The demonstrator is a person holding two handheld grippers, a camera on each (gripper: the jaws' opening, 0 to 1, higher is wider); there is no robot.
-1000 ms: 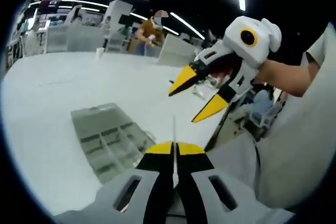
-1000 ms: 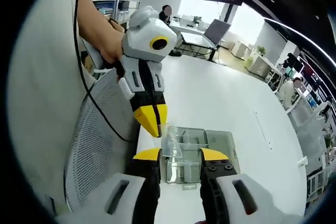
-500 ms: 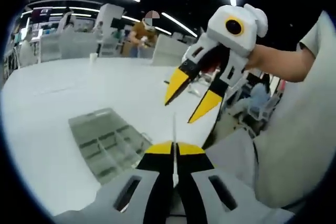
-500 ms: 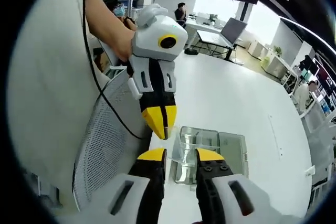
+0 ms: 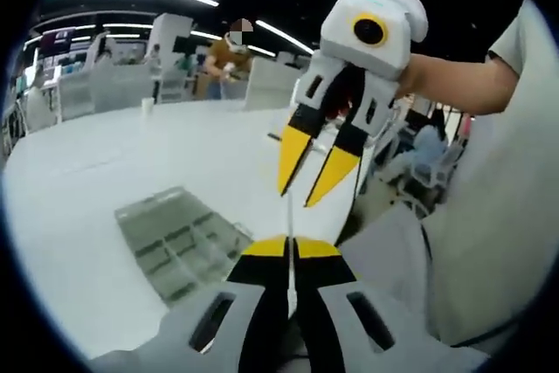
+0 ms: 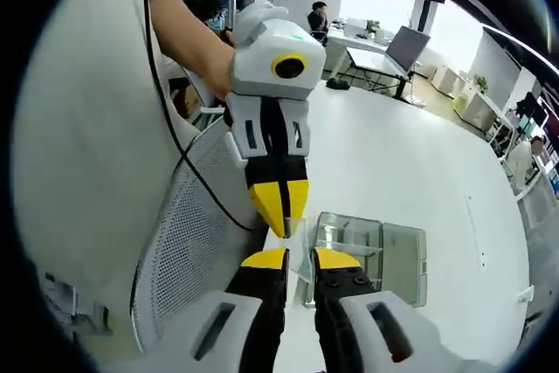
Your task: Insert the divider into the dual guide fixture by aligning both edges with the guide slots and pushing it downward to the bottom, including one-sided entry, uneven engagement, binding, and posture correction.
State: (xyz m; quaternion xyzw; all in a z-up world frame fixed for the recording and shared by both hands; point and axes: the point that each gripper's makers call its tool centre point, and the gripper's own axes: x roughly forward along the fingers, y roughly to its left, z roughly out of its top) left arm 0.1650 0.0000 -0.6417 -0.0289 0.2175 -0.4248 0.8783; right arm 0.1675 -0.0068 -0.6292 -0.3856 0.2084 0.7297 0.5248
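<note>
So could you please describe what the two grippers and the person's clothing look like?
Both the left gripper and right gripper have white bodies with a yellow-ringed black lens, black arms and yellow-tipped jaws. A black cable trails over the person's white short-sleeved shirt.

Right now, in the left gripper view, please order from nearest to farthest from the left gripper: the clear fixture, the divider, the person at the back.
1. divider, held edge-on between its fingers.
2. clear fixture, on the table, lower left.
3. person at the back, beyond the table.

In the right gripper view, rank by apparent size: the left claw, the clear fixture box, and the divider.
1. Left claw, though nearness to the camera inflates it.
2. Clear fixture box on the table.
3. Divider, a thin clear sheet at the claw tips, hard to outline.
</note>
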